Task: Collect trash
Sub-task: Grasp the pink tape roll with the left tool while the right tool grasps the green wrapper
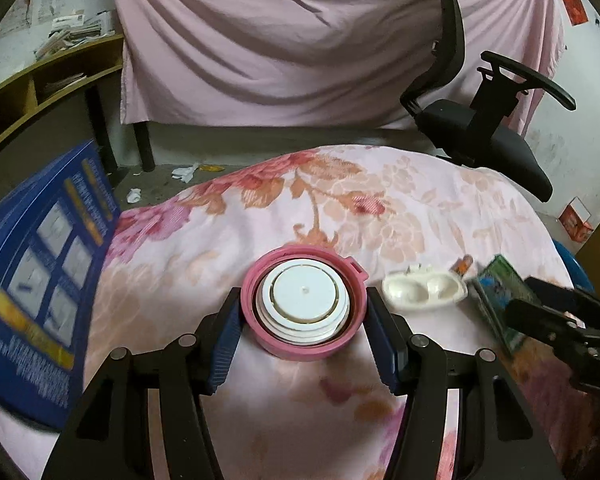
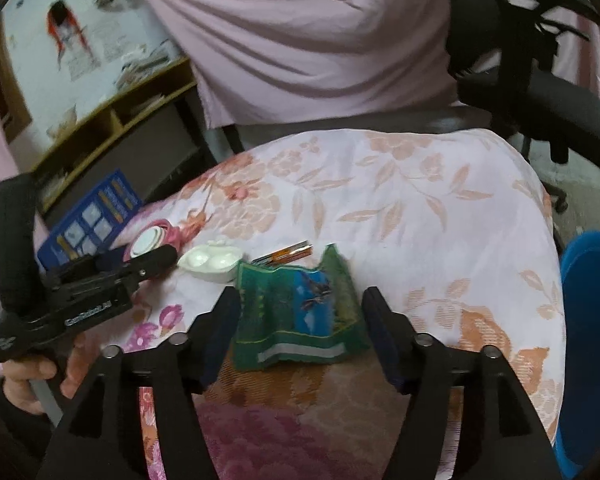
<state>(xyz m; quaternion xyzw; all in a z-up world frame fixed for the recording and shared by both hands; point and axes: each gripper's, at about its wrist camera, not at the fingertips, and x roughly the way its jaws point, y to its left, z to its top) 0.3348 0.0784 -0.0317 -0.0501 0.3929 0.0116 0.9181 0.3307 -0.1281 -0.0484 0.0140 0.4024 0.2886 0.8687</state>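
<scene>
Both pairs of jaws stand apart, each straddling a piece of trash without clamping it. Seen from the left wrist, the left gripper (image 1: 304, 320) has its blue-padded fingers on either side of a pink lid (image 1: 303, 307) with a white round insert, which lies flat on the floral cloth (image 1: 380, 208) covering the table; the pads look very near the lid's rim, but whether they touch cannot be told. Seen from the right wrist, the right gripper (image 2: 300, 332) has its fingers either side of a crumpled green wrapper (image 2: 300, 314), with clear gaps on both sides. Between the two targets lies a white tray (image 2: 211, 263) with two round hollows, and just behind the wrapper a thin orange stick wrapper (image 2: 288, 254). At the cloth's left edge a blue box (image 1: 40, 280) stands tilted; whether it is trash or a container cannot be told. A blue bin (image 2: 590, 320) shows at the right edge of the right wrist view, below table level. A black chair (image 1: 492, 136) stands beyond the table, and white scraps (image 1: 186, 172) lie on the floor. Judging by this, collection has barely started: four items rest on the cloth, none is lifted, and nothing is seen inside any container. What remains is closing on the lid and wrapper, carrying them off, then taking the tray and stick wrapper.
</scene>
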